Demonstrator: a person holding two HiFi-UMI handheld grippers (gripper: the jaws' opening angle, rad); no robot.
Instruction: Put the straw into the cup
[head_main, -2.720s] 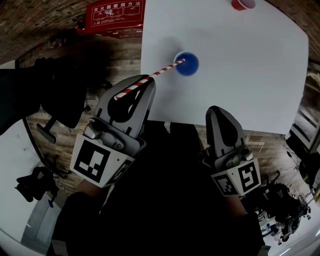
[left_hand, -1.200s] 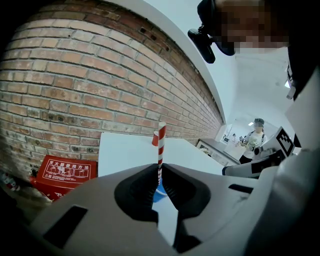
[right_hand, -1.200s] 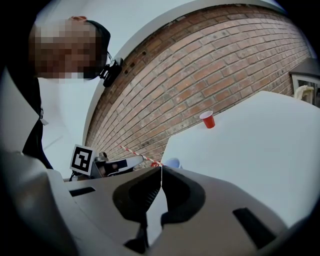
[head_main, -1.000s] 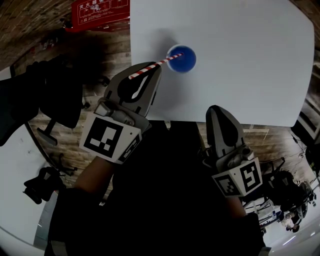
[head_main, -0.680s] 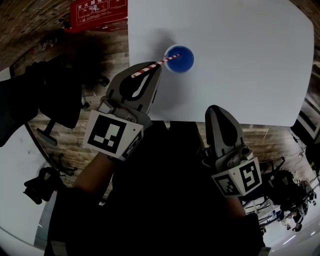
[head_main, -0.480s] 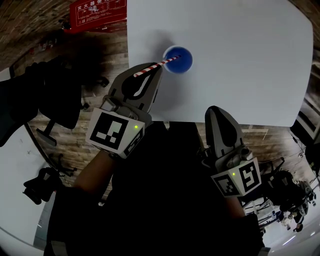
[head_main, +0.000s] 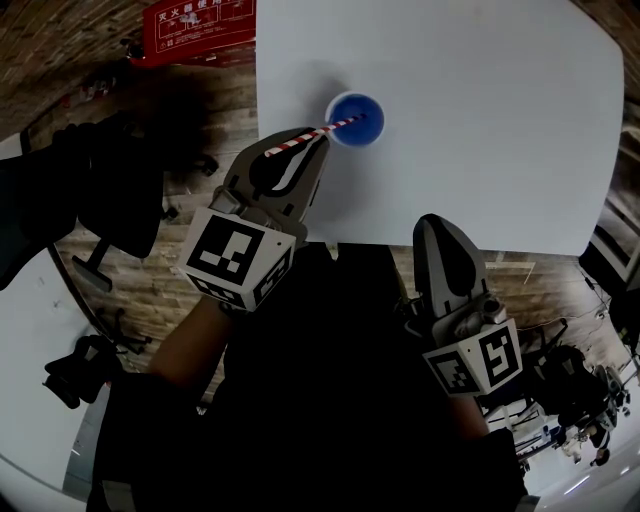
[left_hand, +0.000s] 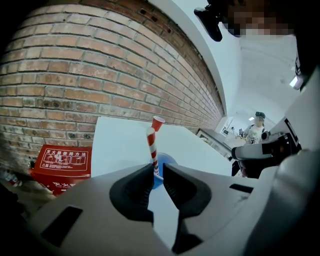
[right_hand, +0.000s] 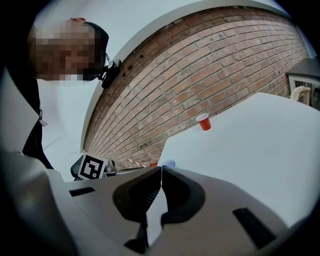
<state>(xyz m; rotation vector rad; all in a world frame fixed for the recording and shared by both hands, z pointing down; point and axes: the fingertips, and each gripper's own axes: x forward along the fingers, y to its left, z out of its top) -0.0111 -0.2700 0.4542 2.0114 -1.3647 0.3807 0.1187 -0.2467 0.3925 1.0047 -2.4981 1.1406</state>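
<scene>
Overhead, a red-and-white striped straw (head_main: 292, 144) slants up toward 1 o'clock, its far end lying over the mouth of a blue cup (head_main: 364, 129). How deep that end sits inside the cup cannot be told. The cup stands upright on a white table (head_main: 480, 130), close to the table's left edge.

The left gripper (head_main: 312, 142) has its jaws pinched on the straw partway along it, just at 7 o'clock from the cup. In the left gripper view the striped tube (left_hand: 151, 144) rises from between the closed jaws, with the cup (left_hand: 166, 161) directly behind them.

The right gripper (head_main: 437, 228) is held at 5 o'clock from the cup, well apart from it, its tip near the table's near edge. Its own view shows both jaws pressed together with nothing between them (right_hand: 161, 181).

A small red cup (right_hand: 202, 121) stands farther back on the table, toward a brick wall (left_hand: 75, 75). At 10 o'clock from the blue cup, a red sign (head_main: 200, 22) with white print rests off the table on a wooden floor (head_main: 215, 110).
</scene>
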